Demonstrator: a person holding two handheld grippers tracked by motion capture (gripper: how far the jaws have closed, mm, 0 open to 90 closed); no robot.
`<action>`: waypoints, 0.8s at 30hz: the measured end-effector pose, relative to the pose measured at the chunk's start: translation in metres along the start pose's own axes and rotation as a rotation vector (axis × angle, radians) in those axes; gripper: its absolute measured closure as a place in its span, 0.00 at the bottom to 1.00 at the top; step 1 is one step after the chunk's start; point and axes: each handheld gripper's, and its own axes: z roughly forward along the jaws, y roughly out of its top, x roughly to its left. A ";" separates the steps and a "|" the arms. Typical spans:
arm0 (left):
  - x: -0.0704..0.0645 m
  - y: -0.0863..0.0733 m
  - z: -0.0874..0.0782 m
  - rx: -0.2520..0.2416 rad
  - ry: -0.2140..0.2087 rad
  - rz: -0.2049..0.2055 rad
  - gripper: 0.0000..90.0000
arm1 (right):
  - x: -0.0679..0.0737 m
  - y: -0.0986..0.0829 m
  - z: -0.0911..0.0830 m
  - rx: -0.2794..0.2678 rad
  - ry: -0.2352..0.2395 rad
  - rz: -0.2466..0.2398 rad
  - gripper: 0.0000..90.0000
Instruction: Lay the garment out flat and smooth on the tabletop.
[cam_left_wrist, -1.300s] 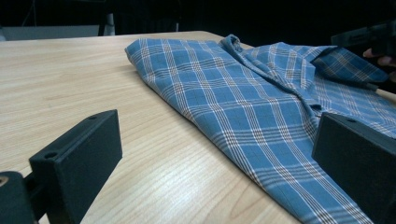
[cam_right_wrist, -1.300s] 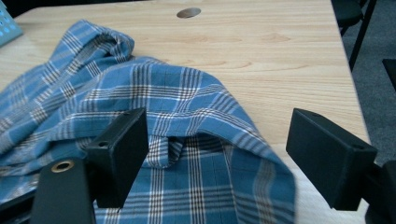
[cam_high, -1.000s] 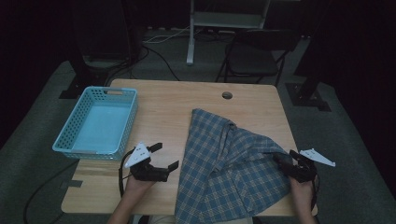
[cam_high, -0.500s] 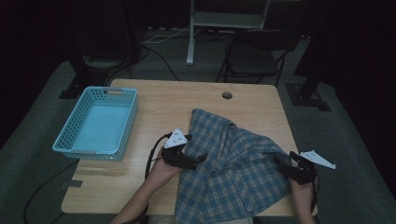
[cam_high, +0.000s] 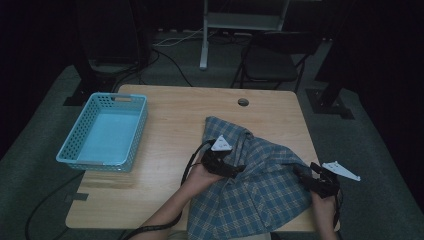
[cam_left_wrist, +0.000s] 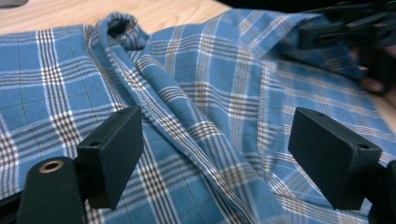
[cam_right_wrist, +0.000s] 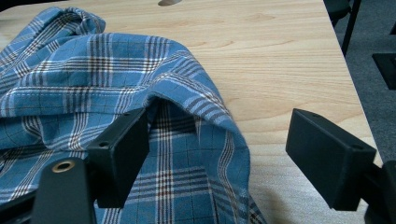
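A blue plaid shirt (cam_high: 260, 185) lies crumpled on the right half of the wooden table (cam_high: 175, 125), its lower hem hanging over the near edge. My left gripper (cam_high: 231, 169) hovers over the shirt's left-middle part. In the left gripper view the left gripper (cam_left_wrist: 219, 140) is open, with a raised fold of shirt (cam_left_wrist: 187, 116) running between the jaws. My right gripper (cam_high: 306, 176) sits at the shirt's right edge. It also stands open (cam_right_wrist: 219, 140), and the shirt's folded edge (cam_right_wrist: 187, 107) lies between its jaws, close to the left one.
A light blue plastic basket (cam_high: 102, 132) stands on the table's left side. A cable hole (cam_high: 243, 102) is near the far edge. Bare wood (cam_right_wrist: 289, 70) runs right of the shirt to the table edge. A chair (cam_high: 272, 60) and stands are beyond the table.
My left gripper has moved right and forward from the bare table onto the shirt. The right gripper has stayed at the shirt's right edge.
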 end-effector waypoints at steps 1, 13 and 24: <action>0.001 0.000 0.003 0.006 0.008 -0.009 0.21 | 0.000 0.000 0.000 0.000 0.001 0.001 0.23; 0.003 -0.002 0.025 0.112 0.122 -0.038 0.48 | 0.000 0.000 0.001 0.008 -0.001 0.007 0.23; -0.013 0.001 0.026 0.125 0.182 0.086 0.93 | 0.000 0.001 0.002 0.020 -0.013 0.004 0.23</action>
